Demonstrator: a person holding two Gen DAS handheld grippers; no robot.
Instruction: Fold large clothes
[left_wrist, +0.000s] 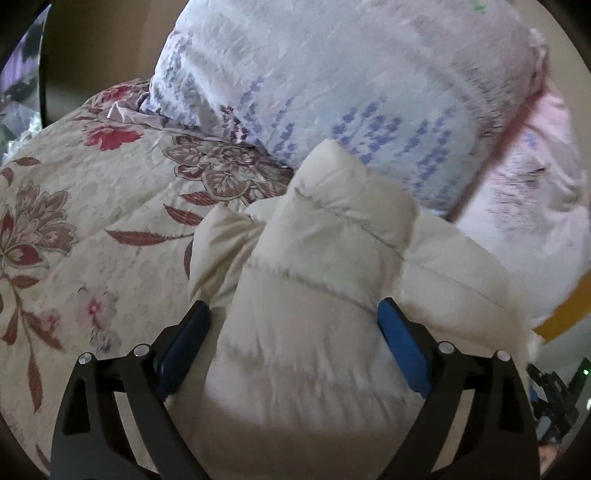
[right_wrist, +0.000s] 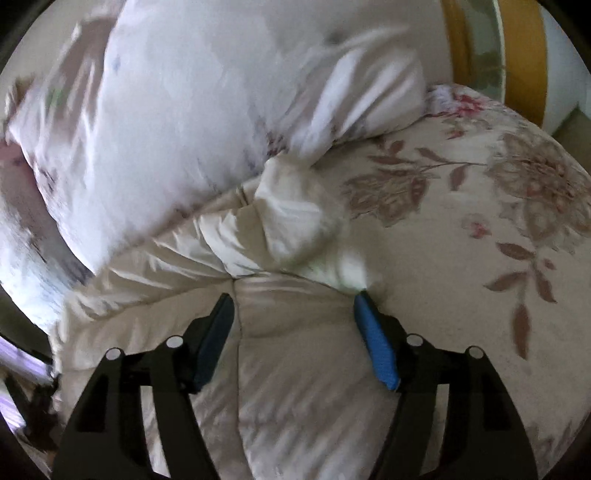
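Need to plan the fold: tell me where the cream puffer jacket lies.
The cream puffer jacket lies on the floral bedspread, bunched between both tools' fingers, with the lavender-print pillow right behind it.

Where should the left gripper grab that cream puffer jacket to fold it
Probably the rounded quilted roll of the cream puffer jacket, already bulging between the left gripper fingers. Come straight ahead from the near side; a stitched seam there looks thinner than the puffed panels.

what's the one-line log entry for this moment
task: fold large clothes | left gripper: jaws wide around cream puffer jacket | right gripper: open over jacket | surface: floral bedspread | behind: lavender-print pillow
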